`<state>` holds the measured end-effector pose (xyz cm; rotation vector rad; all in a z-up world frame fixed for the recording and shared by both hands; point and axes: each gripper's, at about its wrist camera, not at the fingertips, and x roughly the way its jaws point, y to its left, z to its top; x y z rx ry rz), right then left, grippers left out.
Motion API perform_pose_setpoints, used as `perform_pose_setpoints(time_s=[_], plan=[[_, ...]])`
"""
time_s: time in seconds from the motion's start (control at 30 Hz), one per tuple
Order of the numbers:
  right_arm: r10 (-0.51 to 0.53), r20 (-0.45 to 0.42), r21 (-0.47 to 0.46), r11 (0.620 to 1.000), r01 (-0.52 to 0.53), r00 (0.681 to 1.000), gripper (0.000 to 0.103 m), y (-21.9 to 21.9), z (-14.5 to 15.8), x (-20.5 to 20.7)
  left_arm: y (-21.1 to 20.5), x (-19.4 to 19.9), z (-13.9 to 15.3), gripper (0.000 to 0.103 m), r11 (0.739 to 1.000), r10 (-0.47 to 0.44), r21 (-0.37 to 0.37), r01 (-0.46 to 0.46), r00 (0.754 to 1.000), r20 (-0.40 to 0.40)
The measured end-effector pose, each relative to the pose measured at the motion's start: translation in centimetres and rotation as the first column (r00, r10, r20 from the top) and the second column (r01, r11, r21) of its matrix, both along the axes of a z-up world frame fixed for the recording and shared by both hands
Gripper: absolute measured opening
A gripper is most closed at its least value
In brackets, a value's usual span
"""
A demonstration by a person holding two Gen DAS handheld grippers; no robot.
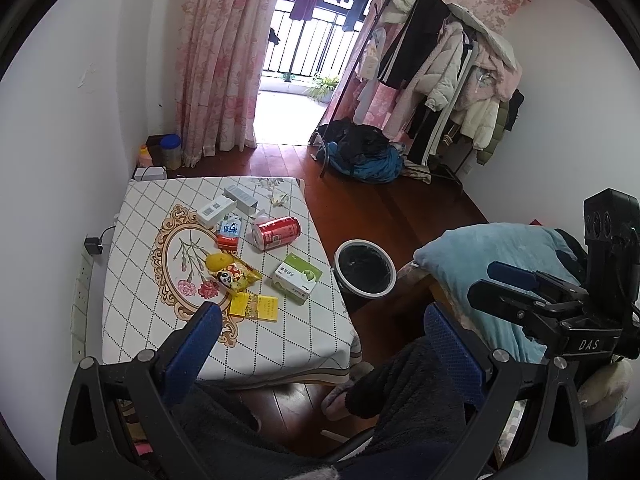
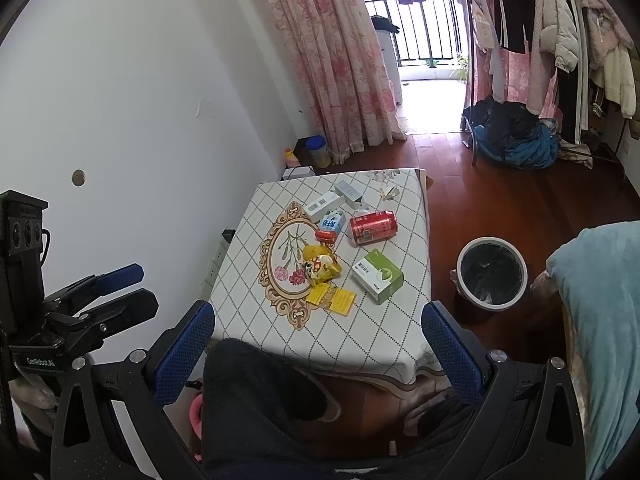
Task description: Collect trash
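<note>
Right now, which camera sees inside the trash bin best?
The right wrist view. There the trash bin stands in the open on the floor beside the table, and you look down into its black liner. The left wrist view shows the bin too, but smaller and at more of a slant.

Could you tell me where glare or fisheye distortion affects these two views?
Left wrist view: the balcony doorway is blown out white, the table edges bow, the corners are black. Right wrist view: the same doorway glares, the wall curves; the red can stays sharp and evenly lit.
</note>
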<state>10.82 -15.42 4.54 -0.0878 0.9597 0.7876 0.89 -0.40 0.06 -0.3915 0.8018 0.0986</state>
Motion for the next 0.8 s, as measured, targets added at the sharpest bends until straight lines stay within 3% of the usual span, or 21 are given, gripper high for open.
perform_pose_setpoints(time_s=[0.8], plan=[[0.005,0.007,-0.005,1.000,-0.005,1.000,0.103,0.34,0.32,0.82,-0.04,0.35,0.50,0.103,1.000,0.003,-0.001,-0.003,1.000,0.000]])
